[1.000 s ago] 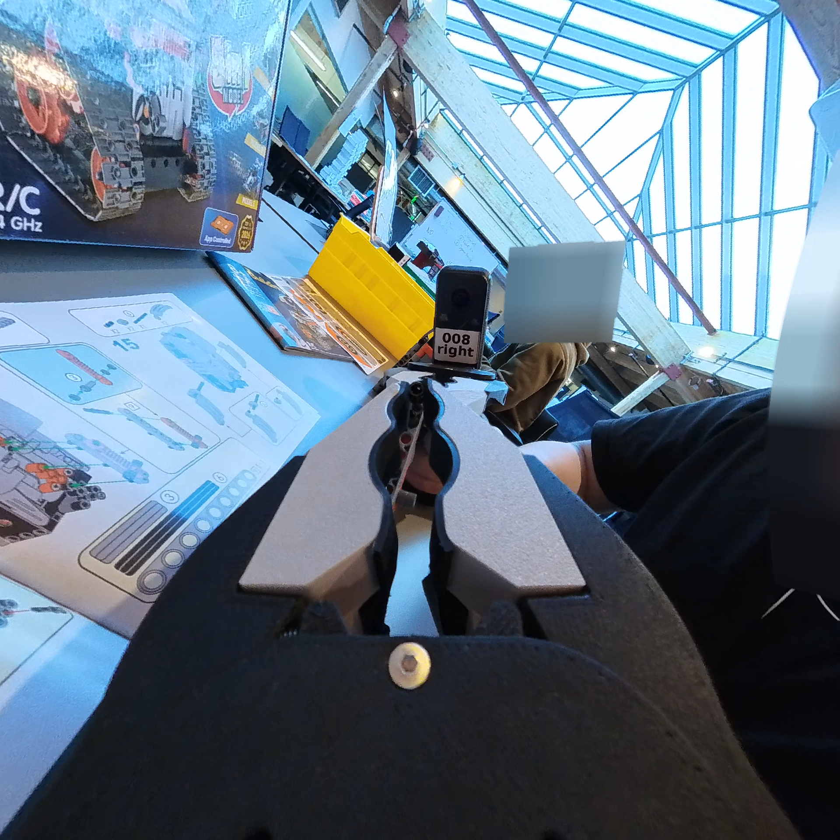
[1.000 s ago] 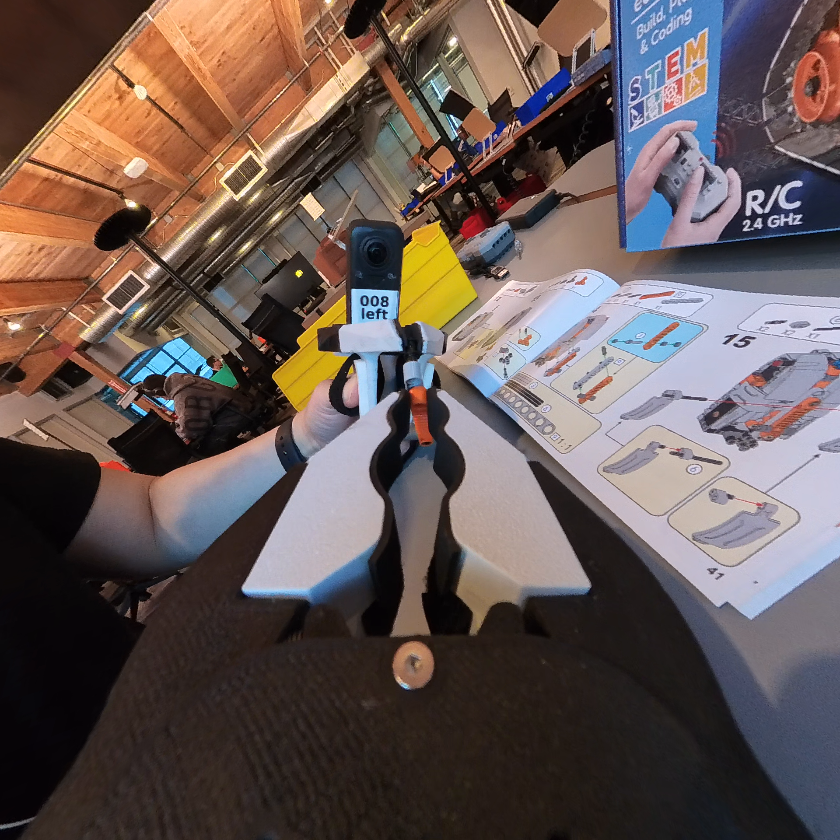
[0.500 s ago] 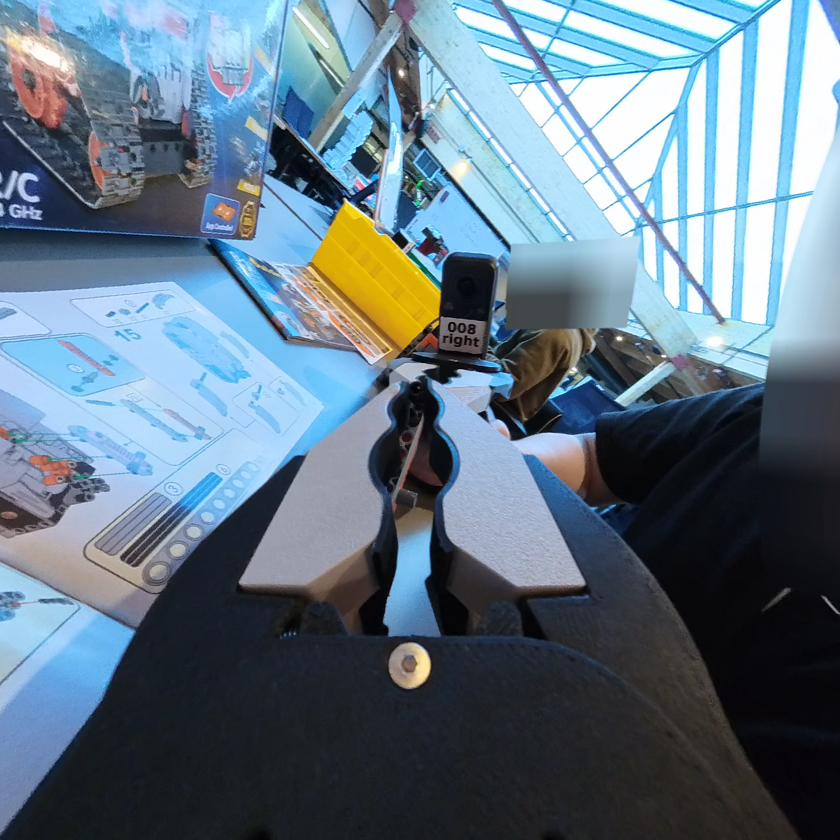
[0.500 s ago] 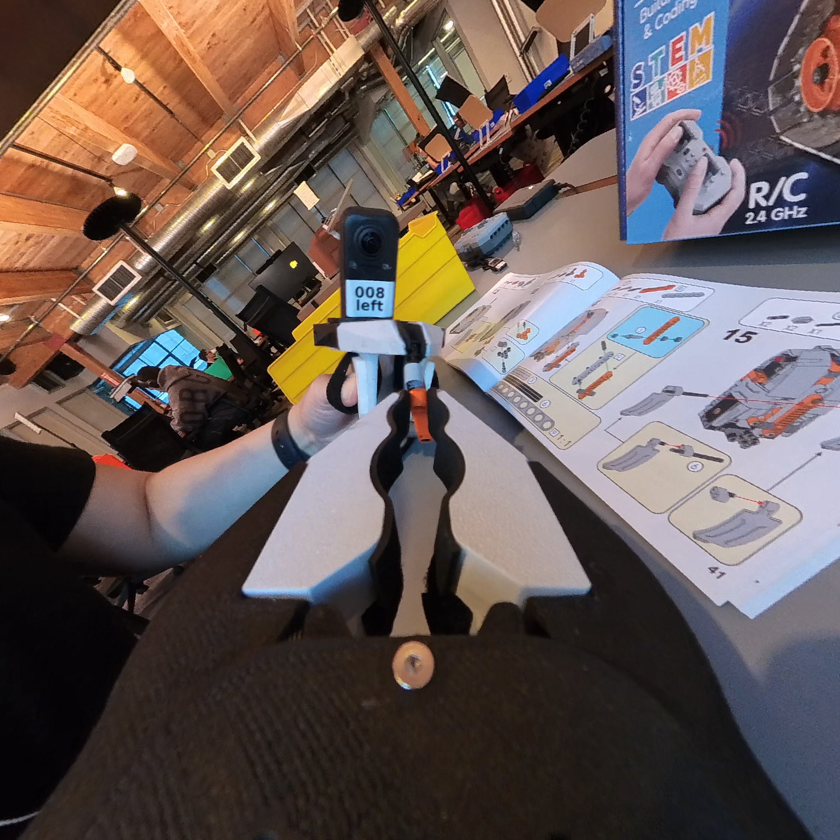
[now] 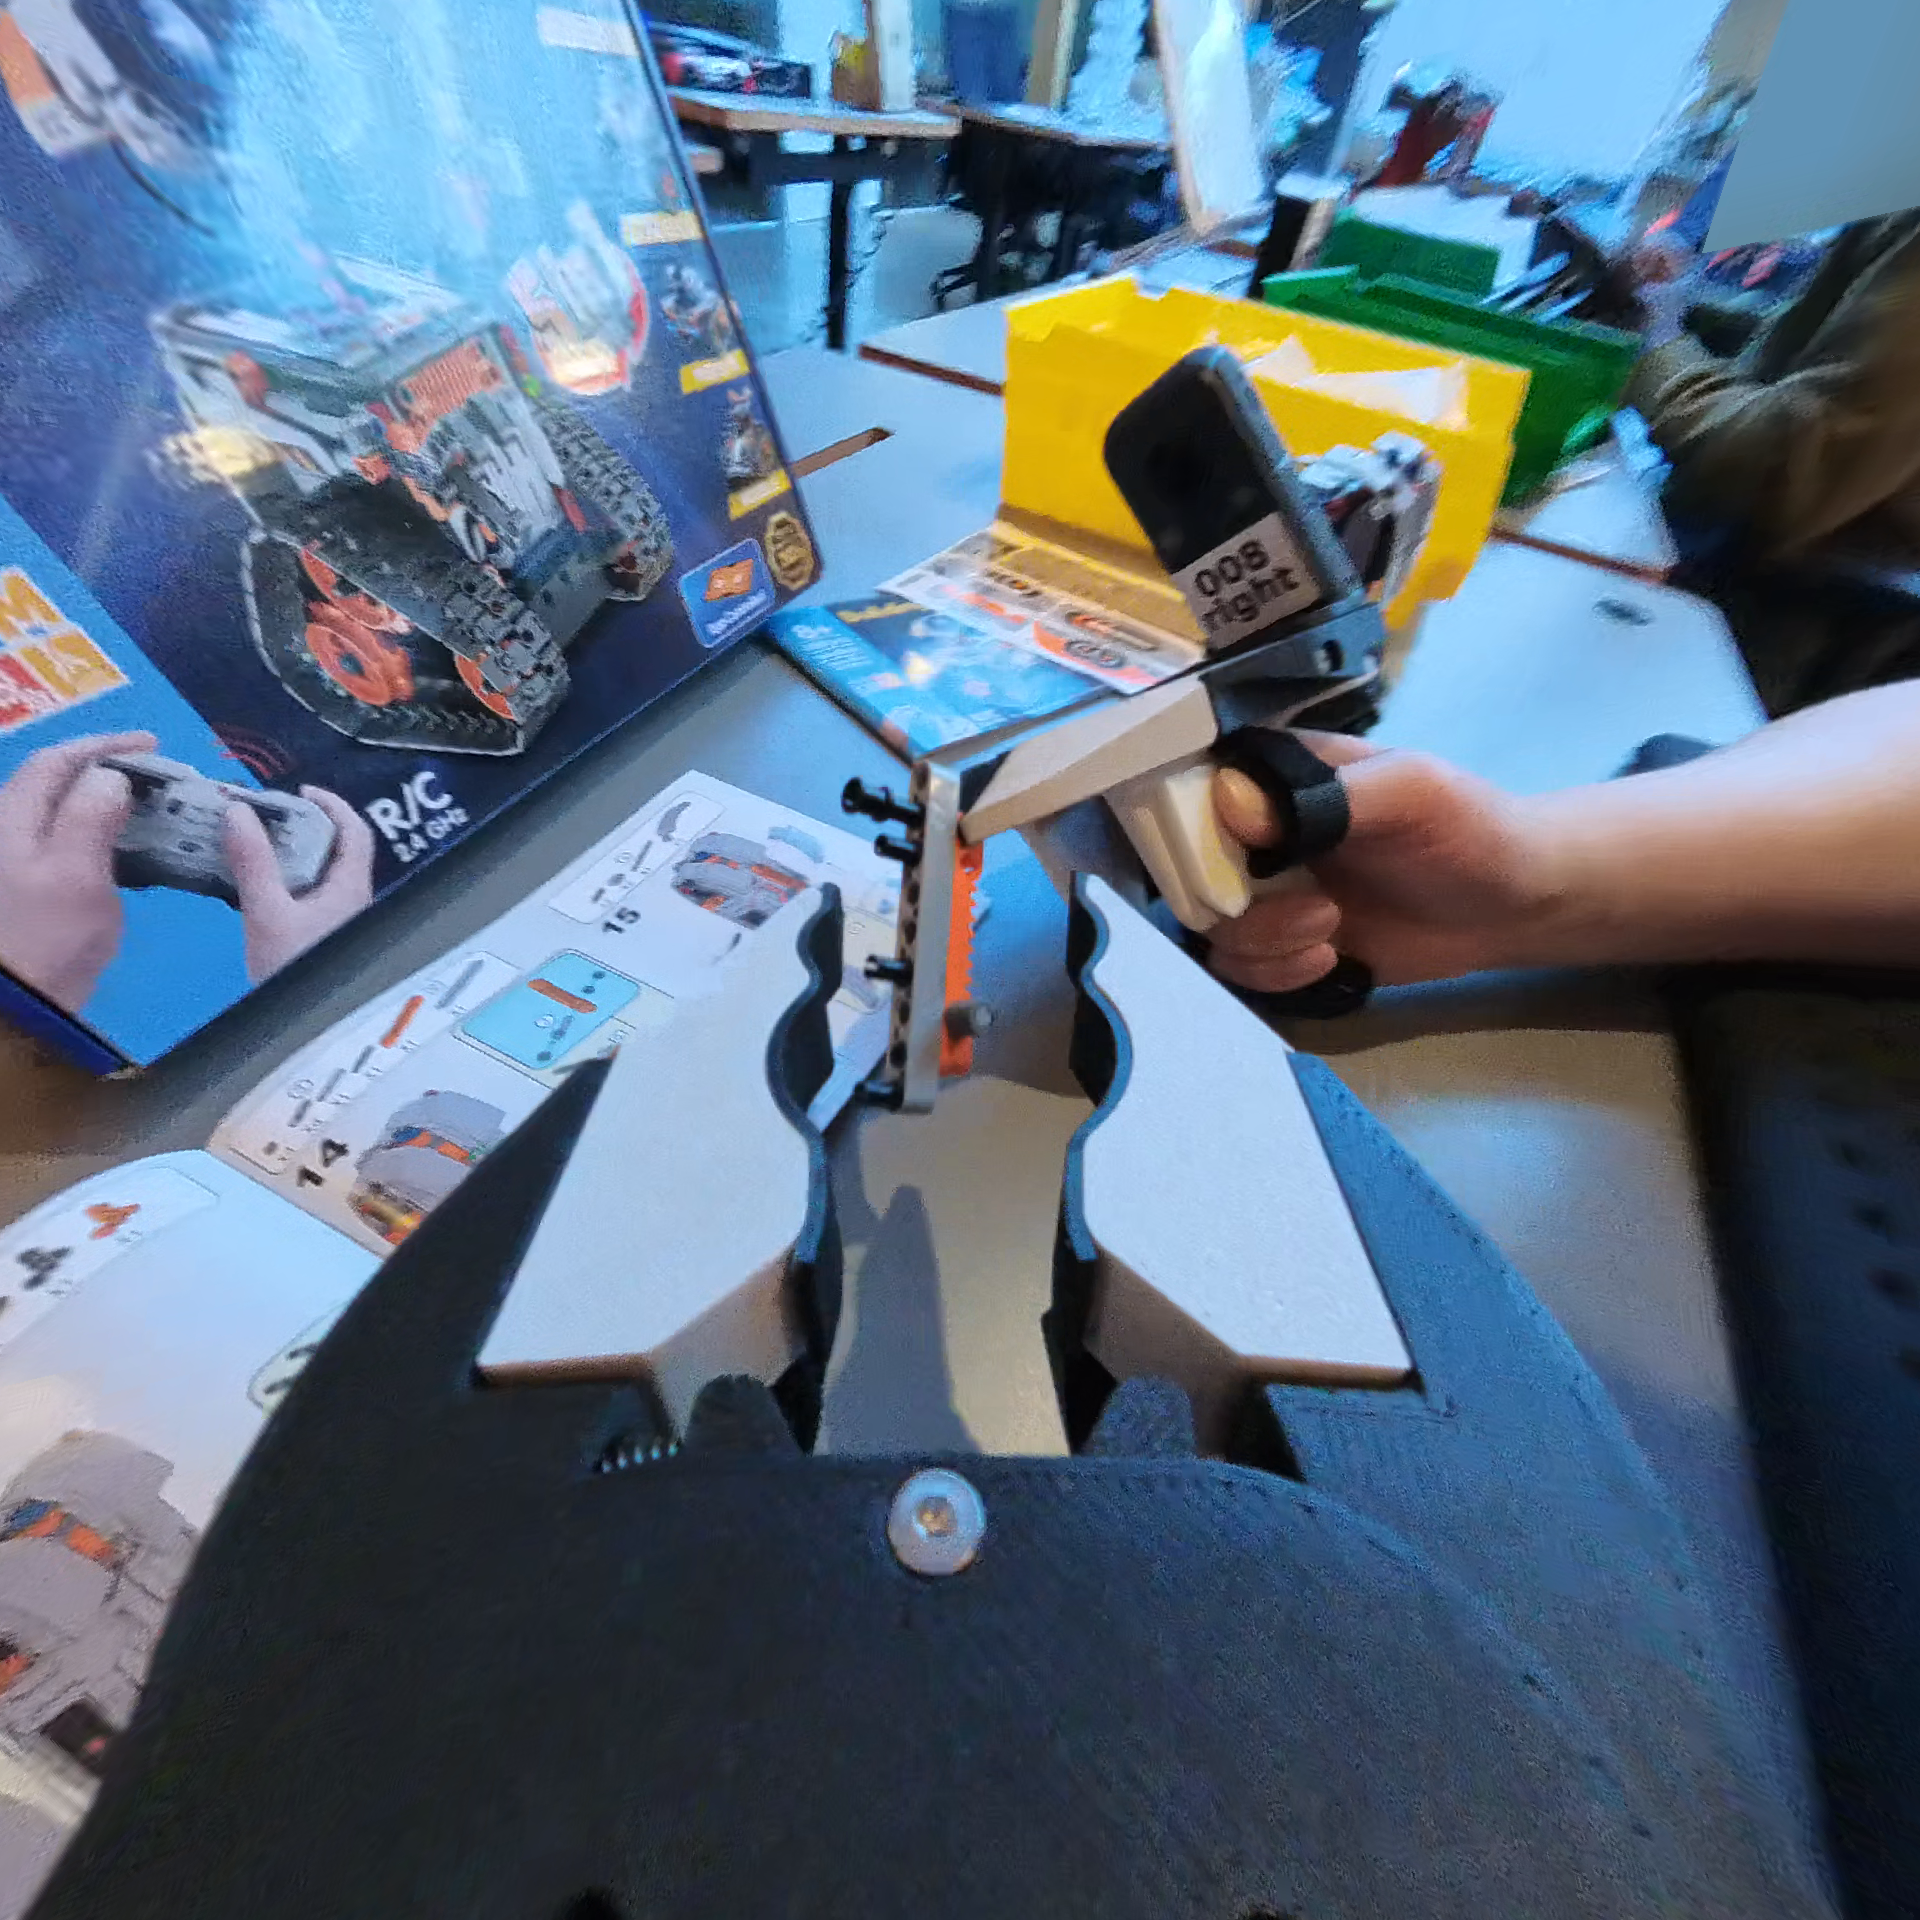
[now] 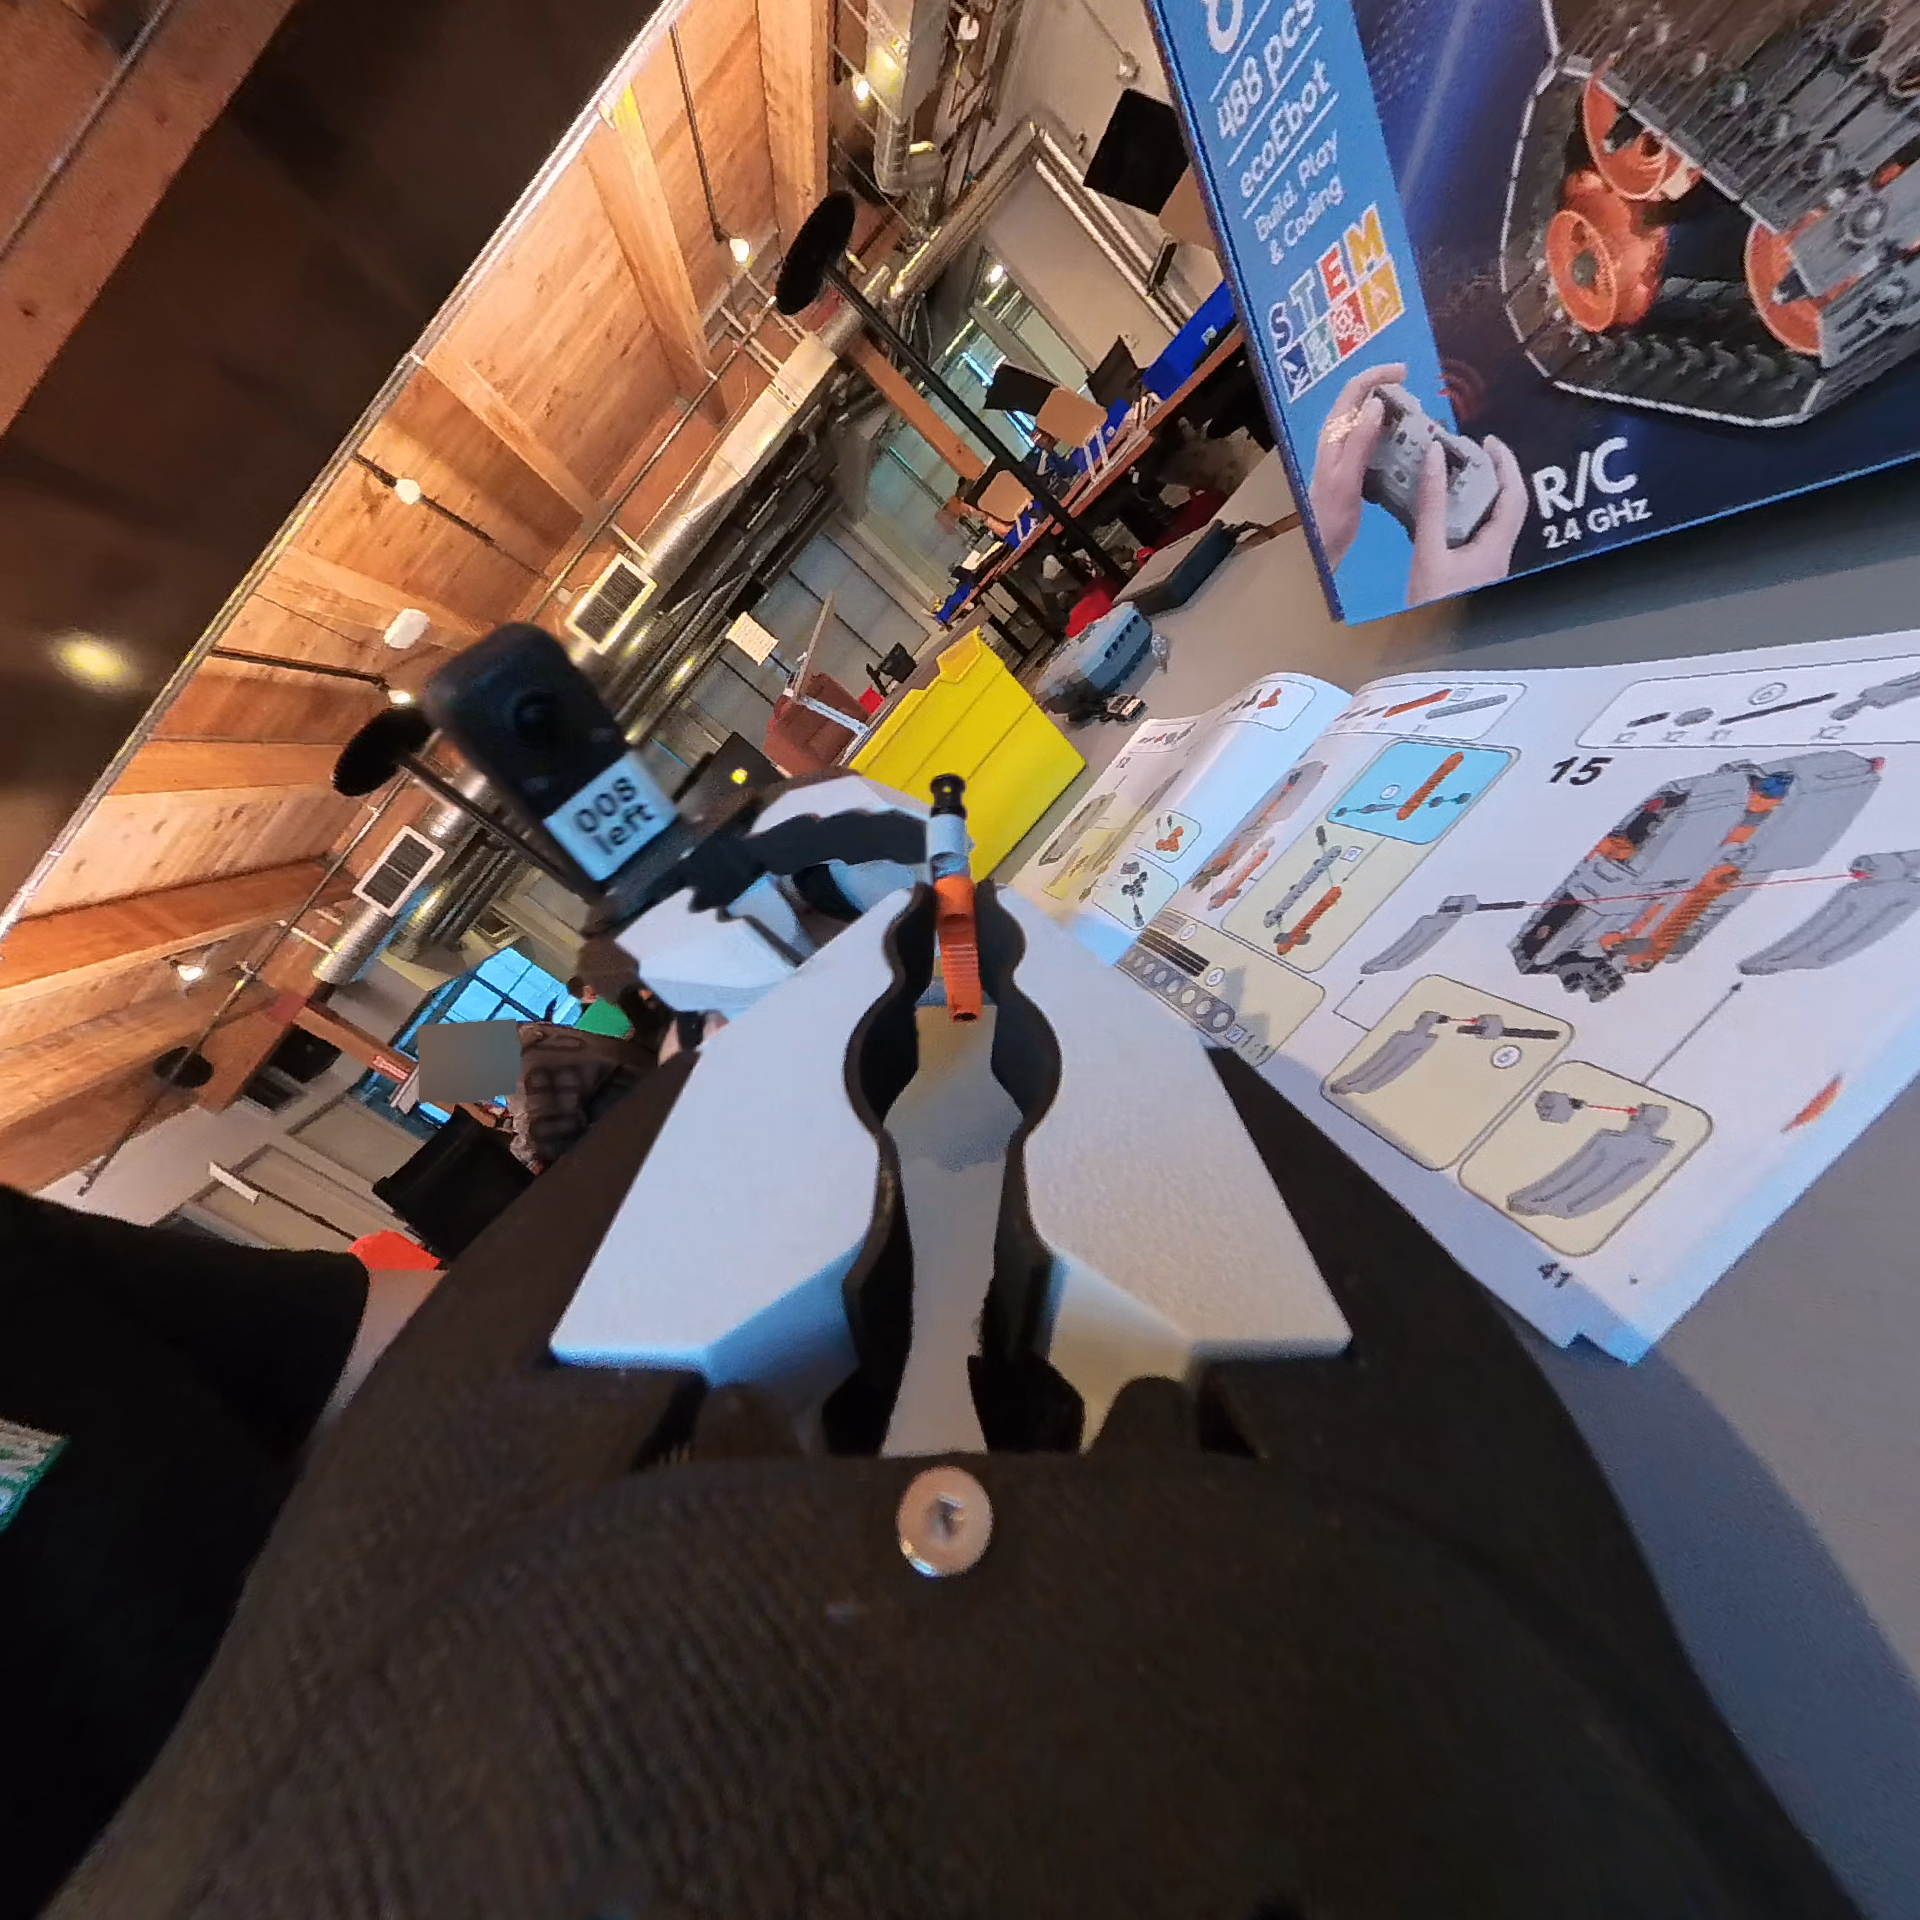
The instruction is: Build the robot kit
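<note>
In the left wrist view, the toy-kit box [image 5: 343,436] stands at the upper left of the frame on the grey tabletop [image 5: 1538,665], its printed face showing a tracked vehicle. Below it, at the left edge and centre, the open instruction booklet [image 5: 436,1049] lies flat. At the frame's centre the left tool [image 5: 945,935] has its fingers spread wide and holds nothing; just beyond its tips hangs a grey-and-orange beam assembly [image 5: 935,935] with black pins sticking out of its left side, upright between the two fingers but touching neither. The right tool [image 5: 961,800] comes in from the right, gripped by a hand [image 5: 1382,862], and pinches the top of that assembly. Behind it, at the upper centre-right, a closed booklet [image 5: 966,665] lies against a yellow bin [image 5: 1091,416]; what the bin holds cannot be made out beyond something pale at its rim. A green bin [image 5: 1455,312] sits farther right, its contents hidden. In the right wrist view, the same tool's fingers are pressed onto the orange part, with the yellow bin beyond and the booklet at the right.
</note>
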A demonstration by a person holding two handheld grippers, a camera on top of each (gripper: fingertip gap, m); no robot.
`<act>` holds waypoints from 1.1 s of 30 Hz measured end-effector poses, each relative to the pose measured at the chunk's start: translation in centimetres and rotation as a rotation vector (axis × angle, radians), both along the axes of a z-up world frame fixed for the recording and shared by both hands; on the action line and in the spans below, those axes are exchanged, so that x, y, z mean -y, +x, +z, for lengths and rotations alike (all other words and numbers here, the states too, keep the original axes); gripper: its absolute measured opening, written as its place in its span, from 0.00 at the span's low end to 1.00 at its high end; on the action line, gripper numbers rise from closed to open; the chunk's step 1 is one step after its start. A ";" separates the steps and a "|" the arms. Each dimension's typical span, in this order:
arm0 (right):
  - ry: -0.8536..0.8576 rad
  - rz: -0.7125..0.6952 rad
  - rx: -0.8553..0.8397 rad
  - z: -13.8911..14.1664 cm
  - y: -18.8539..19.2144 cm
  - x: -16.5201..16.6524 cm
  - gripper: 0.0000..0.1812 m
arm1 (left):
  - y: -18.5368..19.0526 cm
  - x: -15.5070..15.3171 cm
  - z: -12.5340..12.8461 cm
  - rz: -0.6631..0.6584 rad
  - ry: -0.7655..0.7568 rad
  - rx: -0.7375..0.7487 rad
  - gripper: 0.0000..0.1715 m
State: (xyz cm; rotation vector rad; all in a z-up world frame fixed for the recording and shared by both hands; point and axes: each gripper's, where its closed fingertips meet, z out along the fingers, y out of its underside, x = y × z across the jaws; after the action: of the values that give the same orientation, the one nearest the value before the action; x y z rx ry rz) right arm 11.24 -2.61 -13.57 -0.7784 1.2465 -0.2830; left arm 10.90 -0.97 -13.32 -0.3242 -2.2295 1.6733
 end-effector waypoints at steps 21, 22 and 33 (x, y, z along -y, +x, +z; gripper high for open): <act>-0.702 0.191 0.279 7.0 -4.7 -5.9 0.36 | -5.9 -3.8 2.3 -0.426 -0.065 -0.046 0.13; -0.684 0.205 0.299 7.3 -5.0 -6.1 0.36 | -6.5 -4.1 2.9 -0.460 -0.081 -0.080 0.13; -0.677 0.283 0.343 7.3 -5.7 -7.7 0.24 | -8.8 -4.6 3.7 -0.536 -0.140 -0.078 0.13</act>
State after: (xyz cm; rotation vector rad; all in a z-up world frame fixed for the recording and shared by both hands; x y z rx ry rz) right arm 5.53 5.12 -6.25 -1.4049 0.6931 -0.5933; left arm 2.13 3.66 -9.65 -0.7953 -1.7604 1.5096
